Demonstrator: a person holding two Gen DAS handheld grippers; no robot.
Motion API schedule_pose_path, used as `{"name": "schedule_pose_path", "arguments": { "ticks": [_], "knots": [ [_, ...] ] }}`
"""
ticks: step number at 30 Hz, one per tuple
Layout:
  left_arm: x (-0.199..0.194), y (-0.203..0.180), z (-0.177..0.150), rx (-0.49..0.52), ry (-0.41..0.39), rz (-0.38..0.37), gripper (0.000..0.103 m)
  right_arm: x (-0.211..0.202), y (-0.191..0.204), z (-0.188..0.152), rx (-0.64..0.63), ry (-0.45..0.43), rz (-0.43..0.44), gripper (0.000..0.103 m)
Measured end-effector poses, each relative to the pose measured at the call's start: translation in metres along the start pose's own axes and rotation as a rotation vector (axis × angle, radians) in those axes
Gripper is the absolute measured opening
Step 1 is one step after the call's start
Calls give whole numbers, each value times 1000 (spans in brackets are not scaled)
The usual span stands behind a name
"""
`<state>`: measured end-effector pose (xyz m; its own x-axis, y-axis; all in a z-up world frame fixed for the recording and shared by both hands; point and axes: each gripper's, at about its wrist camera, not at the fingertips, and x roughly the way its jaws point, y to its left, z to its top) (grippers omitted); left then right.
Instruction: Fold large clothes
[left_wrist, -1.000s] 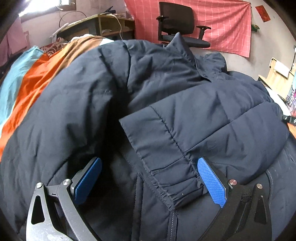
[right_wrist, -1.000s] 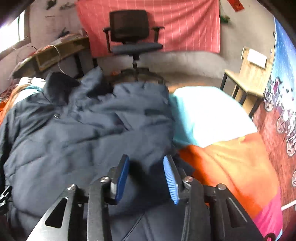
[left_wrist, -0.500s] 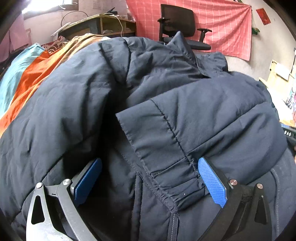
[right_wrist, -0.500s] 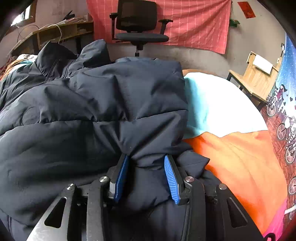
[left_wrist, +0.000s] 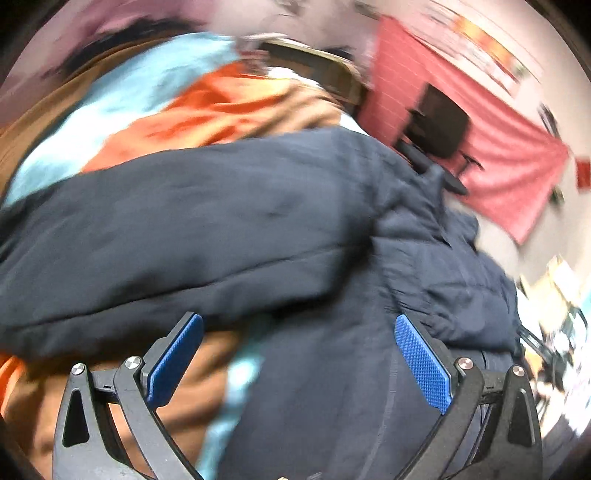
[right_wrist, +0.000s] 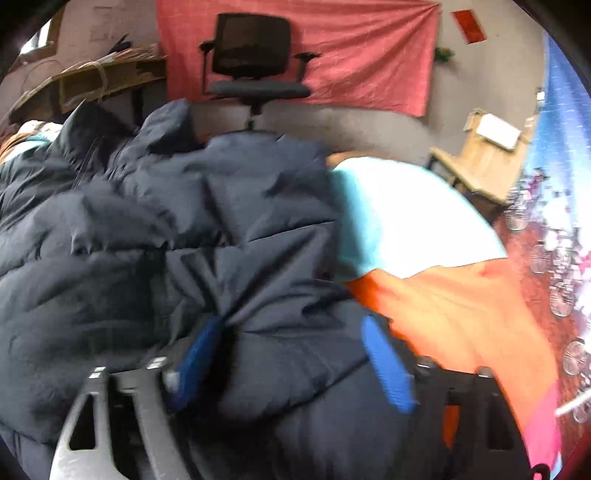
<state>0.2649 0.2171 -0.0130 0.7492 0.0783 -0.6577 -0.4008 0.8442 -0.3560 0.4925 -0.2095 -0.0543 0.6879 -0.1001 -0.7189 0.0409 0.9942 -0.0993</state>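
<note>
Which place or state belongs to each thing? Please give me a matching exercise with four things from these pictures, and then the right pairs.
Things:
1. puffer jacket
2. office chair
3. right gripper
4. wooden stool

Place or state:
A. in front of the red cloth on the wall
B. jaws wide apart, fabric between them
C. by the wall at the right
D. dark navy, lying on the colourful bedsheet

Pairs: 1-D, 2-A, 3-B, 4-C
</note>
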Motion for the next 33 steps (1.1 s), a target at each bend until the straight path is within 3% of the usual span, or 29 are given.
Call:
{"name": "schedule_pose_path", "arguments": {
  "ticks": [4,11,14,16,22,27,33],
  "knots": [
    [-26,47,1,-154,-29,78,102,-57,11,5,65,-141,74,94],
    [-48,108,-2,-405,-62,186,102,-105,107,5,-93,-139,372,97],
    [-53,131,-2,-490,-77,225,102,-112,156,-13,-179,-107,437,97],
    [-57,147,-3,-535,-81,262,102,-116,182,-25,-226,-105,449,97],
    [-56,163,-11,-606,-97,240,102,-114,240,-41,-344,-136,404,97],
    [-52,169,-17,-655,-129,238,102,-90,256,-53,-390,-101,351,98],
    [-50,161,-32,-652,-104,258,102,-80,258,-66,-394,-139,341,103]
  ]
}}
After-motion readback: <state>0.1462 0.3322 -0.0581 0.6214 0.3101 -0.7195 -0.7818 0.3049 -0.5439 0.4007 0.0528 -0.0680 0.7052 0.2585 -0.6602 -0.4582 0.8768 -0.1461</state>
